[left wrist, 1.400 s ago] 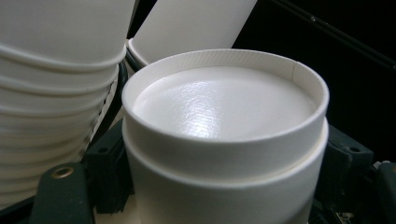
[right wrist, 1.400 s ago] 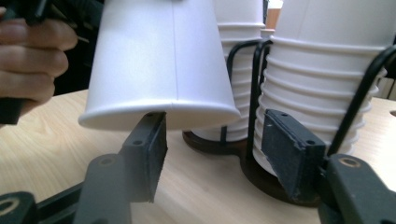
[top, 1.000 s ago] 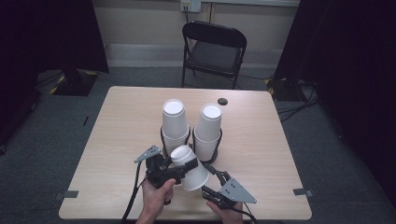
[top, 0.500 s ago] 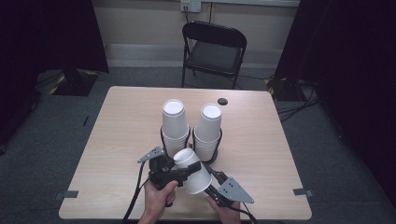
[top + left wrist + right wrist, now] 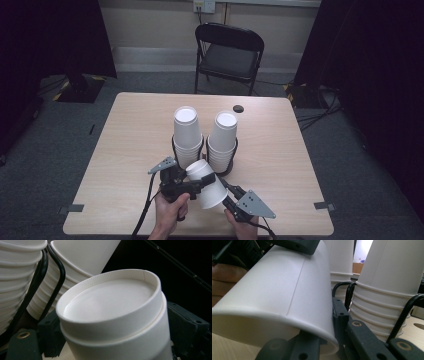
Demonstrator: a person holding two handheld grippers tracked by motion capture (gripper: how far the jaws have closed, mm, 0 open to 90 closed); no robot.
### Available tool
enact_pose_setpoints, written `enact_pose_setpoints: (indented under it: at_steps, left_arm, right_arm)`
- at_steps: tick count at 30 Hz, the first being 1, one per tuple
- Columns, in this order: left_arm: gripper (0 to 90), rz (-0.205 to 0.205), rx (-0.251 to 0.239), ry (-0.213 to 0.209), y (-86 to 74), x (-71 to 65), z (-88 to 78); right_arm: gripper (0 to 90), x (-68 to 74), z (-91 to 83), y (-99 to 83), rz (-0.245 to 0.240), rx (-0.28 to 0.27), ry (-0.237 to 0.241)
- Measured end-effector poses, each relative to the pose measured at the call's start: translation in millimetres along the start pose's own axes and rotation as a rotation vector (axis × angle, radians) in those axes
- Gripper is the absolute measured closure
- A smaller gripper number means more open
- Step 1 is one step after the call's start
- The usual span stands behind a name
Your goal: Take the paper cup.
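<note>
A white paper cup [image 5: 206,183], tapered with a rolled rim and a recessed flat bottom, lies tilted on its side above the near edge of the light wooden table [image 5: 125,150], at about six o'clock from the two stacks of upside-down white paper cups [image 5: 186,135] standing in black wire holders [image 5: 220,167]. Its closed bottom points toward eleven o'clock, its wide mouth toward five. In the left gripper view a second rim line just under the bottom suggests one cup nested in another, though I cannot tell for sure.

The left gripper [image 5: 192,184] sits around the narrow bottom end; its jaws have just been opening, with the cup between them, and they flank the wall loosely. The right gripper [image 5: 225,192] comes in from five o'clock; its jaws have just been closing and now pinch the cup's wall at the rolled rim [image 5: 322,336].
</note>
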State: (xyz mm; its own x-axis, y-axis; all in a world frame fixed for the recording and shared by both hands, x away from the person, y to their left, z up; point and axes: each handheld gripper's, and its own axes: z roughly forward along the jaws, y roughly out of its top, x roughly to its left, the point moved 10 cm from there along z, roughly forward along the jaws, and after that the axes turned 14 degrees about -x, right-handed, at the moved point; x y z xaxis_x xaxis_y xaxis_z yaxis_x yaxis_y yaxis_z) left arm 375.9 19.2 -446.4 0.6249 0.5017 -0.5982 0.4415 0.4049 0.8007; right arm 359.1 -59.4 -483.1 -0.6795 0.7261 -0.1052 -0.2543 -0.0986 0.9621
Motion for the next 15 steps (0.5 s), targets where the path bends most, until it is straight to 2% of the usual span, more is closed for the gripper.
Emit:
enact_pose_setpoints:
  at_steps: [5,9,13,14,15]
  left_arm:
    - [14.6,0.001,-0.018,-0.008,2.3,-0.1,0.4]
    - [13.9,0.014,-0.012,-0.003,2.3,0.1,0.5]
    - [15.3,0.024,-0.038,0.020,8.4,4.9,-1.0]
    - [15.2,0.034,-0.032,0.021,8.7,5.4,-1.4]
    - [14.8,0.080,-0.023,0.039,9.0,4.9,-1.0]
  right_arm:
    - [84.6,0.2,0.3,1.2,-0.001,-0.003,-0.002]
    - [84.7,0.1,-0.5,0.9,0.002,0.002,-0.003]
    - [84.9,1.3,-1.0,-0.7,0.000,0.017,0.001]
    - [84.9,1.6,-1.3,-1.3,0.002,0.020,0.001]
    - [85.0,1.6,-1.1,-2.0,0.005,0.023,0.002]
